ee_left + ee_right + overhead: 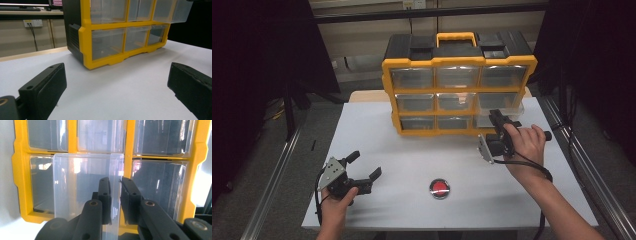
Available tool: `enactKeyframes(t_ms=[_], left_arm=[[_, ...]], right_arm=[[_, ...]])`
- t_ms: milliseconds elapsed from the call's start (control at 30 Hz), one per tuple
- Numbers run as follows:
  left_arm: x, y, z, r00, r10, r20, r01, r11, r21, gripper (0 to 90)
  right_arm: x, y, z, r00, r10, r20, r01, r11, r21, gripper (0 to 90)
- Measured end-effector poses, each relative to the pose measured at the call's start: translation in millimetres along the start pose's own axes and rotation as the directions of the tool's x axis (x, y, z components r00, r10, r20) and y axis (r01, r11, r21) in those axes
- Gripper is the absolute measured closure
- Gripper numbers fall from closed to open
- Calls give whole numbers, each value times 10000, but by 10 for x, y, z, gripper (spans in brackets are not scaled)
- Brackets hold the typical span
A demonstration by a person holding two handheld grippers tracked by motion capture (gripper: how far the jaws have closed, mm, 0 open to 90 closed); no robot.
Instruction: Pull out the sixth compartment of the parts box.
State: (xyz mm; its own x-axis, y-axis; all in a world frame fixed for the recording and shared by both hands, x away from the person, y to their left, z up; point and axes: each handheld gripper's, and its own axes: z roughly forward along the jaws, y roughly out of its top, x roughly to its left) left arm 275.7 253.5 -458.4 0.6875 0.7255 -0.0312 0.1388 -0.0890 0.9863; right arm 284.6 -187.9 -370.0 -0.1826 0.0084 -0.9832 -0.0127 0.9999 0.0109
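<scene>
Right claw [115, 195] grips clear drawer [85, 185] pulled out toward person

Both forearms are bare, with no sleeves showing. The left gripper [364, 165] is black, with a grey three-cornered plate [331, 171] on top and a black cable looping beneath it. The right gripper [497, 117] is black too, with its own grey plate and a cable curling round the wrist. The fingers [104, 195] are flat black blocks fixed with round screws.
</scene>
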Motion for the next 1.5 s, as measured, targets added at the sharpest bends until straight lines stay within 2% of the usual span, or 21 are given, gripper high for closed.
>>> enactKeyframes(t_ms=[67, 267, 333, 400, 500, 600, 667, 800, 900, 967, 1100, 1200, 1267, 1467, 1500], left_arm=[[-6, -1, 5, 9999, -105, 9, 105, 9999, -49, 24], [-5, -1, 4, 10000, -62, -21, 62, 10000, -34, 24], [-4, -1, 5, 10000, -59, -20, 59, 10000, -27, 24], [-8, -3, 8, 9999, -109, 16, 109, 9999, -20, 24], [-10, -2, 6, 9999, -122, 21, 122, 9999, -39, 24], [-7, -1, 5, 9999, -76, -89, 76, 10000, -17, 24], [-8, -3, 7, 9999, -116, 22, 116, 9999, -30, 24], [-4, -1, 4, 10000, -48, -10, 48, 10000, -20, 24], [-1, -1, 1, 10000, -7, 6, 7, 10000, 0, 24], [-4, -1, 5, 10000, -63, -11, 63, 10000, -27, 24], [-8, -1, 4, 9999, -132, -5, 132, 9999, -84, 24], [-4, -1, 4, 10000, -72, 22, 72, 10000, -16, 24], [-6, -1, 5, 10000, -64, -20, 64, 10000, -40, 24], [-4, -1, 4, 10000, -32, -36, 32, 10000, -22, 24], [-12, -2, 8, 9999, -123, 19, 123, 9999, -49, 24]], right_arm=[[5, 1, -3, 10000, -9, -3, 9, 10000, -10, 795], [-1, 11, -24, 10000, -72, -60, 72, 10000, -32, 818], [-9, 19, -28, 9995, -300, -118, 298, 9995, -123, 828], [-4, 18, -32, 9998, -130, -155, 128, 9999, -86, 823], [-21, 21, -18, 9997, -224, -48, 224, 9997, -71, 773], [-20, 23, 2, 9999, 52, -124, -52, 10000, 48, 750], [-22, 22, 24, 9997, 137, -195, -134, 9998, 148, 746], [-38, 28, 82, 9994, 84, -321, -73, 9994, 347, 731], [-60, 42, 83, 9993, 20, -366, -5, 9992, 391, 774], [-85, 39, 82, 9986, 103, -521, -86, 9994, 320, 776], [-75, 34, 55, 9981, 286, -539, -270, 9992, 311, 777], [-73, 44, 26, 9986, 182, -489, -169, 9995, 278, 778], [-66, 39, 15, 9981, 336, -520, -323, 9992, 249, 778], [-61, 37, -27, 9982, 330, -503, -320, 9993, 195, 778], [-56, 37, -30, 9984, 292, -482, -284, 9994, 175, 778]])
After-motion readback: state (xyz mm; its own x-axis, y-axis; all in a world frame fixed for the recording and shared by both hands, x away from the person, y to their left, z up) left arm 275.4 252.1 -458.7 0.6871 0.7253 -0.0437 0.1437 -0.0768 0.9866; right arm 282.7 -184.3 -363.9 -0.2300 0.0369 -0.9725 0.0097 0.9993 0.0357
